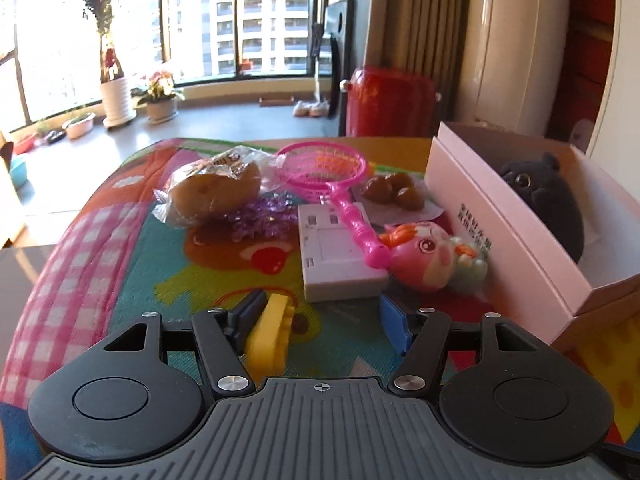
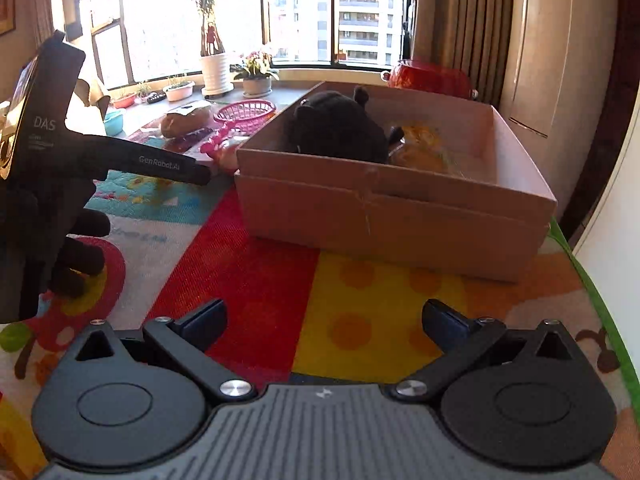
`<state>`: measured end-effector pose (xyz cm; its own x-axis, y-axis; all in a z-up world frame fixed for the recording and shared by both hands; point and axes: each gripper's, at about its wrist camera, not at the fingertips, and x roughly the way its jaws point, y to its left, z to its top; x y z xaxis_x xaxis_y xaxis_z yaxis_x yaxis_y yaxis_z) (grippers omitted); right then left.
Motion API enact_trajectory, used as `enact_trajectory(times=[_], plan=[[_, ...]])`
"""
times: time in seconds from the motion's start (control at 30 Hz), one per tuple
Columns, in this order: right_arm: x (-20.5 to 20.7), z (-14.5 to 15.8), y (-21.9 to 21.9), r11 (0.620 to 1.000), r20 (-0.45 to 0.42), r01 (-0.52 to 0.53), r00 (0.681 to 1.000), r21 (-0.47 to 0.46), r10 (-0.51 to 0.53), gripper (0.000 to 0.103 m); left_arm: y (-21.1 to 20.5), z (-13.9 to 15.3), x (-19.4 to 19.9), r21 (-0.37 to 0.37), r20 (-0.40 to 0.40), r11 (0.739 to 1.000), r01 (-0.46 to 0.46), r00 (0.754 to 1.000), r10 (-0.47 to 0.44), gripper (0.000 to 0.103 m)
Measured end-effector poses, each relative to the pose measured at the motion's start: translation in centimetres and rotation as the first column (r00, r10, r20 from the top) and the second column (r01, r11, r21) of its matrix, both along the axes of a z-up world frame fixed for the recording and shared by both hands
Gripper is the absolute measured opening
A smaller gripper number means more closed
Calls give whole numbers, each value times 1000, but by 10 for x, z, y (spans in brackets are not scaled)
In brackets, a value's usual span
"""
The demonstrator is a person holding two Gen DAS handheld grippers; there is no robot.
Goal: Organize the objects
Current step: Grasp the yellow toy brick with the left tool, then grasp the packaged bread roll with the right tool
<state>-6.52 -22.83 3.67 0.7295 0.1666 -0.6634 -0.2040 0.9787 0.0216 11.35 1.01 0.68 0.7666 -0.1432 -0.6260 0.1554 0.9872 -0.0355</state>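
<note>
A bright patchwork play mat covers the tabletop, and most of the clutter sits toward its far side. The left gripper hovers low over the mat with its fingers partly spread; a small yellow toy piece leans against the inner face of the left-hand finger, but the other finger stands clear of it, so I cannot tell whether it is really held. Just past those fingers lies a white rectangular block, with the handle of a pink toy racket resting across it. To the racket's left sits a bread roll in a clear wrapper with a purple crinkly tuft just in front of it. To the racket's right, brown rounded pieces lie on a wrapper. A pink doll-faced toy lies beside the block, touching the racket's handle end and close against the pink box.

That open pink box stands on the right side of the mat. Inside it rests a dark plush toy, and next to that an orange-yellow item too blurred to name.

The right gripper points at the near wall of the box, its fingers spread as wide as they go, with only bare mat between them. At the left of that view a black-gloved hand grips the other tool.
</note>
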Motion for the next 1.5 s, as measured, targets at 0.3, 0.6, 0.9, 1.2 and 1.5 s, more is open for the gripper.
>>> enact_trajectory(times=[0.3,0.6,0.9,1.2,1.5], plan=[[6,-5,2,1000,-33,3,999,6,-3,103,28,8,-37,-94,8,993,78,997,-78,67],[9,-6,4,1000,-55,2,998,-12,-3,103,16,4,-23,-55,-16,997,52,998,-53,26],[14,34,40,988,49,-145,988,-46,147,103,51,14,-59,-103,-18,992,68,997,-71,15],[158,76,155,971,-10,-238,971,39,238,103,114,23,-108,-259,-9,966,4,1000,-7,15],[262,22,253,980,-159,-98,985,-175,70,102,146,18,-121,-369,38,929,-25,998,41,15]])
